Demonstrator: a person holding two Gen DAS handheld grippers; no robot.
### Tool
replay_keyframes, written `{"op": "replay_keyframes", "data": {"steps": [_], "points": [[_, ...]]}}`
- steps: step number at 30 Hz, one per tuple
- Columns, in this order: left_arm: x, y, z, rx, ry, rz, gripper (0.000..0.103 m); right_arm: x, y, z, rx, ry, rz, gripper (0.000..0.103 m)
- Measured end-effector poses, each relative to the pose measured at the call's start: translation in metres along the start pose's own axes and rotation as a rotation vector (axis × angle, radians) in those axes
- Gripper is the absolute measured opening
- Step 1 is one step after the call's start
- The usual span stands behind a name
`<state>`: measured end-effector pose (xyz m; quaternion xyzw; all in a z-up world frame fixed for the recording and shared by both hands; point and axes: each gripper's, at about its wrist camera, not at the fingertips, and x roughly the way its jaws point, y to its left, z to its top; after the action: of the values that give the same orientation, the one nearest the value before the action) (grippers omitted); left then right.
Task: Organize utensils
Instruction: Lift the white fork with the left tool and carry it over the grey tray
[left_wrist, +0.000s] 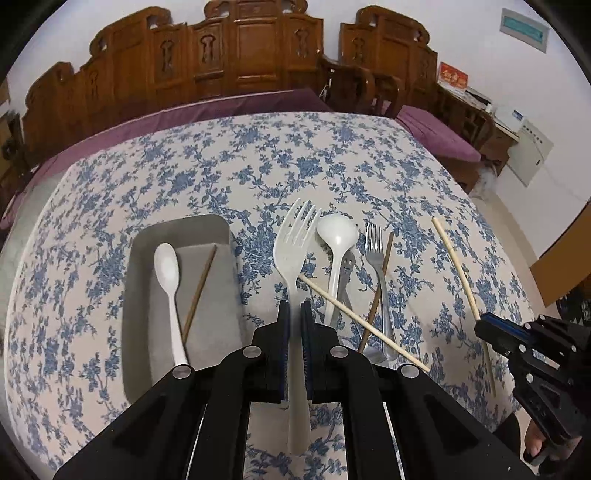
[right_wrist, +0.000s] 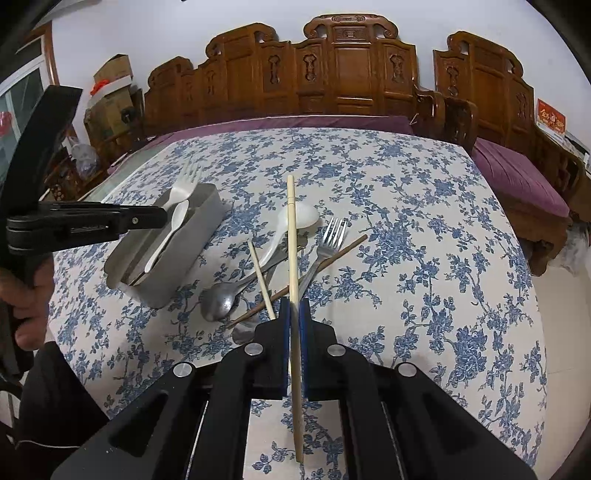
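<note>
Left gripper (left_wrist: 294, 308) is clamped on the white plastic fork (left_wrist: 293, 254), its long axis pointing to 12 o'clock; the grey tray (left_wrist: 138, 295) lies at 10 o'clock, nearer this hand.

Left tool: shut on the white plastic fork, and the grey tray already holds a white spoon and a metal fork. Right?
One slip. The left tool is shut on the white plastic fork, but the grey tray holds a white spoon and a brown chopstick, not a metal fork. The metal fork lies on the tablecloth, per the left wrist view.
</note>
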<state>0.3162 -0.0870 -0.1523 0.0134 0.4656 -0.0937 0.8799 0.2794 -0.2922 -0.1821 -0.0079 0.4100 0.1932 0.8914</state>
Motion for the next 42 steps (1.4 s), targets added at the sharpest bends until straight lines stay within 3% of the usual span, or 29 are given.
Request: {"op": "replay_keyframes", "data": {"steps": [19, 27, 42], "points": [[-0.023, 0.058, -0.006, -0.012, -0.056, 0.017, 0.006, 0.017, 0.046, 0.035, 0.021, -0.031, 0.061, 0.006], [-0.016, 0.091, 0.0, -0.043, -0.038, 0.017, 0.006, 0.028, 0.073, 0.055, 0.001, -0.009, 0.089, 0.006], [0.009, 0.117, 0.005, -0.027, 0.039, -0.003, 0.006, 0.044, 0.095, 0.086, -0.024, 0.05, 0.105, 0.006]]}}
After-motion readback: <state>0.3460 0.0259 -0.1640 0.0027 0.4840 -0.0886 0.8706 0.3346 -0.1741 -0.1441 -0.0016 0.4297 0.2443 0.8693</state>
